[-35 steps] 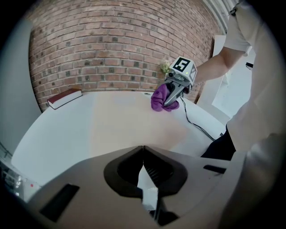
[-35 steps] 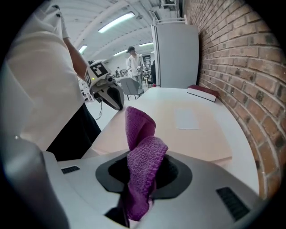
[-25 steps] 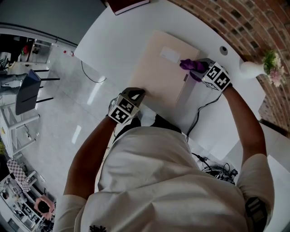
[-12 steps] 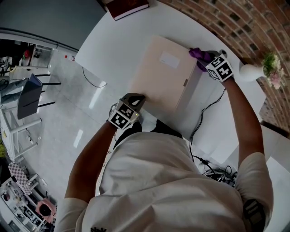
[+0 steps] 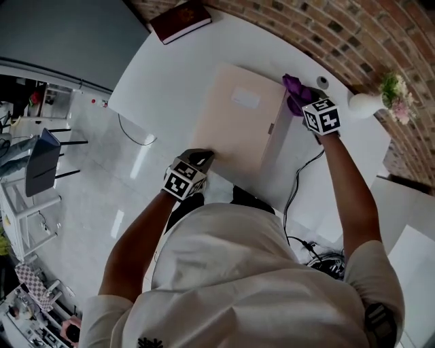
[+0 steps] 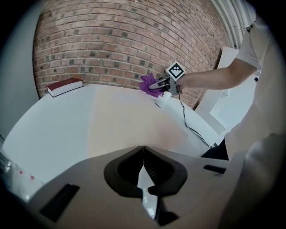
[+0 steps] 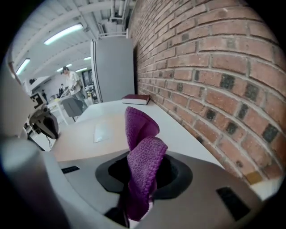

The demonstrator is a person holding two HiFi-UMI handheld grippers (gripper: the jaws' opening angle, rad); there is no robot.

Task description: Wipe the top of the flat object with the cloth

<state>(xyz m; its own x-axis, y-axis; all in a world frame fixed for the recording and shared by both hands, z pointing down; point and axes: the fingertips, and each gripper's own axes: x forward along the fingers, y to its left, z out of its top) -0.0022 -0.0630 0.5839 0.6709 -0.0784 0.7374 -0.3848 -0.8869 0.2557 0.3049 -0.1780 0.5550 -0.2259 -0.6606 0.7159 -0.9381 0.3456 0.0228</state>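
Seen from overhead, a person in a white shirt (image 5: 231, 272) is shown bent over a round white table (image 5: 170, 75), w/ a two-jaw gripper held in each hand. Nearest the body, the L gripper (image 5: 200, 158) is set at the near L corner of the flat object, a pale beige board (image 5: 238, 126) laid flat on the tabletop. In the left gripper view its jaws are seen brought together, tips meeting in one line, w/ the board stretching away just beyond them. Whether the board's edge is pinched can't be made out.

A small pale label (image 5: 245, 98) is carried on the board's far half. A dark cable (image 5: 299, 180) is trailed over the table on the R side, between the board and the person's R forearm.

Farther out, the R gripper (image 5: 302, 100) is held at the board's far R corner. Its jaws are clamped on the purple cloth (image 5: 293, 87), which is seen in the right gripper view bunched and folded upward between them. Contact between cloth and board can't be confirmed.

Beyond that corner, a small round fitting (image 5: 322, 82) is set in the tabletop, and a white vase (image 5: 363, 103) w/ flowers (image 5: 393, 92) is lying near the table's R edge. A dark red book (image 5: 180, 20) is placed at the far edge, well apart from the board. The bkgd is closed off by a brick wall (image 5: 353, 34).
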